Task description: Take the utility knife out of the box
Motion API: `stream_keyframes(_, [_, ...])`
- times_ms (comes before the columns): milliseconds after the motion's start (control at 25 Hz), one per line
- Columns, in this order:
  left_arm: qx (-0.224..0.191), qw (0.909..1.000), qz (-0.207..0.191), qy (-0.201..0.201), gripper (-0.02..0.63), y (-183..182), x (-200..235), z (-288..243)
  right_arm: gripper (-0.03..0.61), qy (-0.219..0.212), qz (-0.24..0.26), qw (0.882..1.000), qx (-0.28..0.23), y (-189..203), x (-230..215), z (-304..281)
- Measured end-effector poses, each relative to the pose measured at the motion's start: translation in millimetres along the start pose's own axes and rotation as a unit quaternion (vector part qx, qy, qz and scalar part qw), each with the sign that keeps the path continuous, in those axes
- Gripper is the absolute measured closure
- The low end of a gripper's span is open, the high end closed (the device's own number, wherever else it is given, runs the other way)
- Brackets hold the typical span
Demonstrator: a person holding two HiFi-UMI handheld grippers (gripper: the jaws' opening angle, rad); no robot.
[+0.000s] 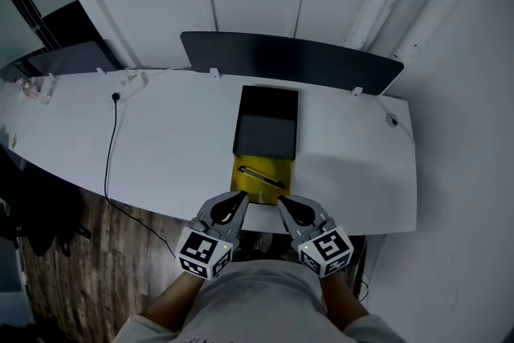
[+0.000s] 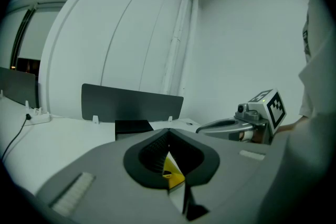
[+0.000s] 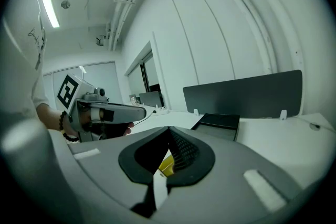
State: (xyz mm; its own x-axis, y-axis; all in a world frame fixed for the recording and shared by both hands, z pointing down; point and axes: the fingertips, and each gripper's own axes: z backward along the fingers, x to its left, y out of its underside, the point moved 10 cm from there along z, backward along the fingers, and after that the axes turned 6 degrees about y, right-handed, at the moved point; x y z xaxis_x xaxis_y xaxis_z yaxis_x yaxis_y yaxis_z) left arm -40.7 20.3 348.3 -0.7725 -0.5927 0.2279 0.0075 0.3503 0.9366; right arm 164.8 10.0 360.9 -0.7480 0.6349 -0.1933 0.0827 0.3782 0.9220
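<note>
**Handling (assessment):** the utility knife (image 1: pixel 261 177) is likely light, rigid and smooth-bodied. Take hold across the middle of the handle, clear of the blade end.

**Left gripper** (image 1: pixel 238 198): jaws pressed together, nothing held. The knife lies just ahead of the tips, slightly to their right.

**Knife location:** it rests diagonally in the open yellow box (image 1: pixel 273 166), between the two grippers' lines of reach. The black box section (image 1: pixel 267 123) lies beyond it.

**Right gripper** (image 1: pixel 283 203): jaws pressed together, nothing held. The knife lies just ahead, slightly to the left.
</note>
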Motion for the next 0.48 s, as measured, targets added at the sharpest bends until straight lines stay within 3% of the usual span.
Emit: stream_keyframes(480, [0.023, 0.9994, -0.003, 0.025, 0.614, -6, 37, -10, 0.565, 0.021, -0.015, 0.999, 0.019, -4, -3, -32])
